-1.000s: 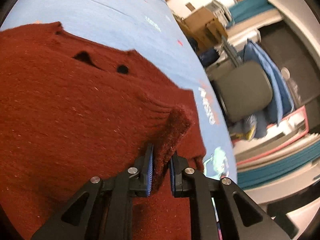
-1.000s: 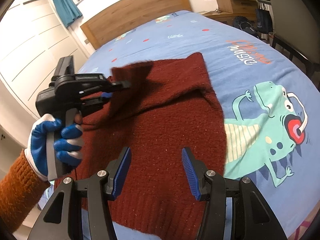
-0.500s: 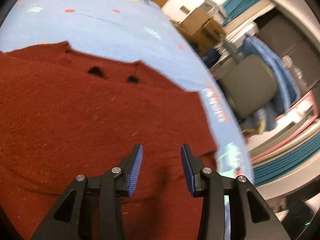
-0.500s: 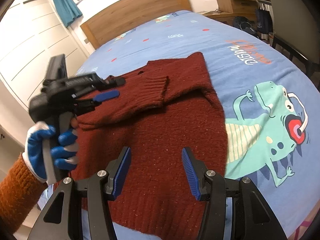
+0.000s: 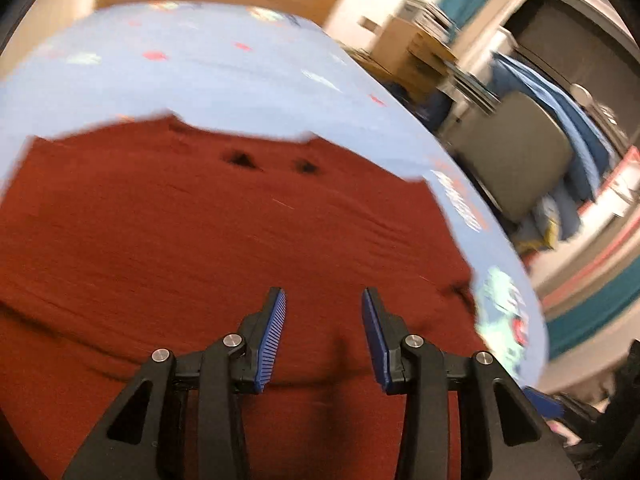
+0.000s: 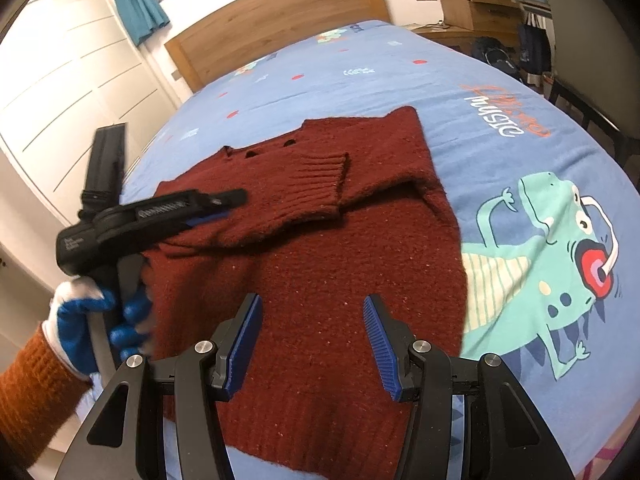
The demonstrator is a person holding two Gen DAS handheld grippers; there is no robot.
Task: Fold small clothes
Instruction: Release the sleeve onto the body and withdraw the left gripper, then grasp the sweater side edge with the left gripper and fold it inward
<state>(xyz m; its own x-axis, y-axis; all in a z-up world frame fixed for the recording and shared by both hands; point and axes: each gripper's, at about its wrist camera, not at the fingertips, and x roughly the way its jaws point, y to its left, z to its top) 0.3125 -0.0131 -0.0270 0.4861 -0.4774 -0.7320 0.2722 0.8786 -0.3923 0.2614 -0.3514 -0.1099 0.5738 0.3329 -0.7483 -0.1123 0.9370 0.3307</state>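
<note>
A dark red sweater [image 6: 320, 272] lies flat on the bed [image 6: 500, 168], on a blue cover printed with a green dinosaur [image 6: 552, 264] and the word "music". One sleeve [image 6: 296, 196] is folded across the chest, its ribbed cuff lying near the middle of the garment below the neckline. The hem is toward the right wrist camera, the collar toward the wooden headboard [image 6: 272, 28].

The left gripper [image 6: 224, 206] hangs just above the sweater's left side, close to the folded sleeve; its fingers are spread with nothing between them. In its own blurred view, the left gripper's blue pads [image 5: 274, 336] stand apart over plain red knit, and the blur makes it hard to say whether they touch the cloth. A hand [image 6: 100, 320] in a blue-and-white glove, with an orange knit sleeve [image 6: 32, 396] at the wrist, holds its handle.

The right gripper [image 6: 312, 340] hovers over the lower part of the sweater near the hem, its fingers spread wide and empty.

A grey chair [image 6: 592, 40] stands beside the bed on the right.
</note>
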